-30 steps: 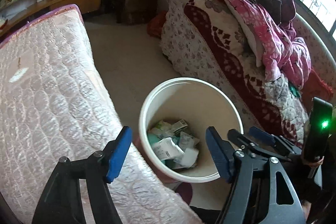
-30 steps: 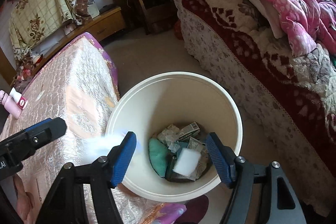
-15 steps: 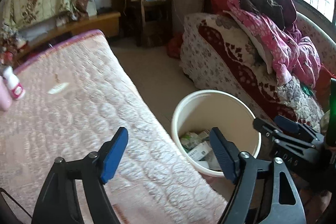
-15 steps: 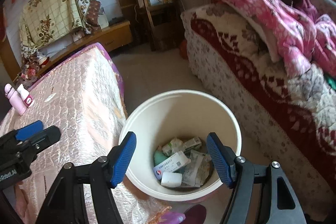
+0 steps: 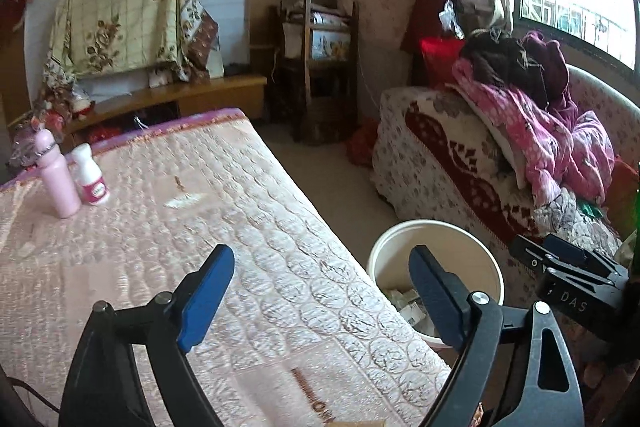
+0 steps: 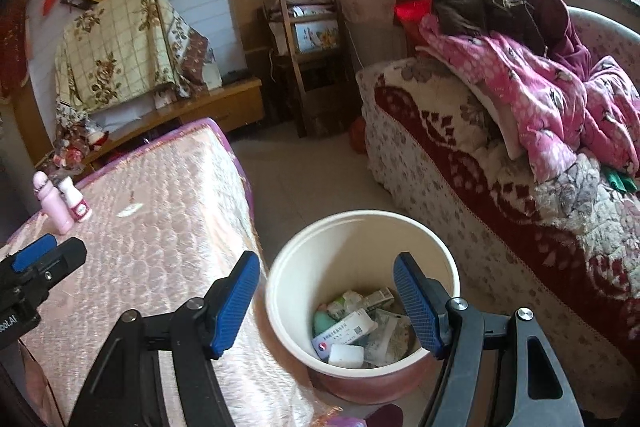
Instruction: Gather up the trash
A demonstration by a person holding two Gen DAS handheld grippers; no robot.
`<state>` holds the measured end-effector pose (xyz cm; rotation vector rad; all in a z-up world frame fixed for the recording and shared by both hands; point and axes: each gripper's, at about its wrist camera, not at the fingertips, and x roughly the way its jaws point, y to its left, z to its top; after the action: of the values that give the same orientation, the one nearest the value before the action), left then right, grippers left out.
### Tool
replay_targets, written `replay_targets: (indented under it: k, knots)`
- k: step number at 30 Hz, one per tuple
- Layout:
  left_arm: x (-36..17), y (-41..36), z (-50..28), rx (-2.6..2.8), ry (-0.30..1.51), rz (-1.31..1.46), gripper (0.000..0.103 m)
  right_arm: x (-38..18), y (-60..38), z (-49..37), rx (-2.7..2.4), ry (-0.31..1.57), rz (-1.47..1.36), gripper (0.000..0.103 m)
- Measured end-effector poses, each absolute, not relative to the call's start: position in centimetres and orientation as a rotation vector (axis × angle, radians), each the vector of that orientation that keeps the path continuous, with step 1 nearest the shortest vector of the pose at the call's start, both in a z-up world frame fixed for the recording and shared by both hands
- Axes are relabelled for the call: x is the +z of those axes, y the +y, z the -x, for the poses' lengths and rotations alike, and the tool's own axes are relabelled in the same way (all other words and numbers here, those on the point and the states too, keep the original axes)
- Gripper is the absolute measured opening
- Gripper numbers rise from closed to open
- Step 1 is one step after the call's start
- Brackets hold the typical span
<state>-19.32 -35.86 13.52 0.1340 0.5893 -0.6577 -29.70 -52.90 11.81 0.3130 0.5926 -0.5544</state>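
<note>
Apparently both grippers point(image 5: 320, 299) point(image 6: 326, 303) empty, tilted downward

Bin point(image 6: 362, 227) between mattress point(image 6: 160, 227) and sofa point(image 6: 460, 187); trash point(image 6: 356, 323) inside.

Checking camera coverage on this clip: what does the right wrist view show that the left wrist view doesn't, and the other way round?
Only the right wrist view looks down into the bucket and shows the trash: a boxed packet, a white block and crumpled wrappers. It also catches the left gripper at its left edge.

Only the left wrist view shows the right gripper from the side; the trash is mostly hidden behind its own finger.

Both show the pink bottle, the white bottle, the quilted mattress, the sofa and open, empty fingers.
</note>
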Motion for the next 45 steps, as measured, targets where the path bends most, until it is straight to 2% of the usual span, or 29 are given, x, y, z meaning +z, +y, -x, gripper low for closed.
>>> replay_targets:
  k: [3, 4, 6, 24, 45]
  knots:
    - [14.1, -34.9, 19.8, -0.659, 0.567, -0.121, 0.089, 12.7, -51.9, 30.1, -0.558, 0.566, -0.299, 0.074]
    - [14.3, -34.5, 20.0, -0.659, 0.56, -0.116, 0.089, 13.1, -51.5, 30.2, -0.557, 0.555, -0.292, 0.079]
    - [14.7, -33.8, 20.1, -0.654, 0.545, -0.107, 0.089, 13.7, -50.9, 30.4, -0.562, 0.54, -0.285, 0.081]
    - [16.0, -31.1, 21.2, -0.622, 0.476, -0.082, 0.089, 16.2, -48.5, 31.2, -0.543, 0.495, -0.26, 0.081]
    - [16.1, -30.2, 21.4, -0.62, 0.48, -0.073, 0.089, 17.1, -47.9, 31.1, -0.527, 0.483, -0.254, 0.081]
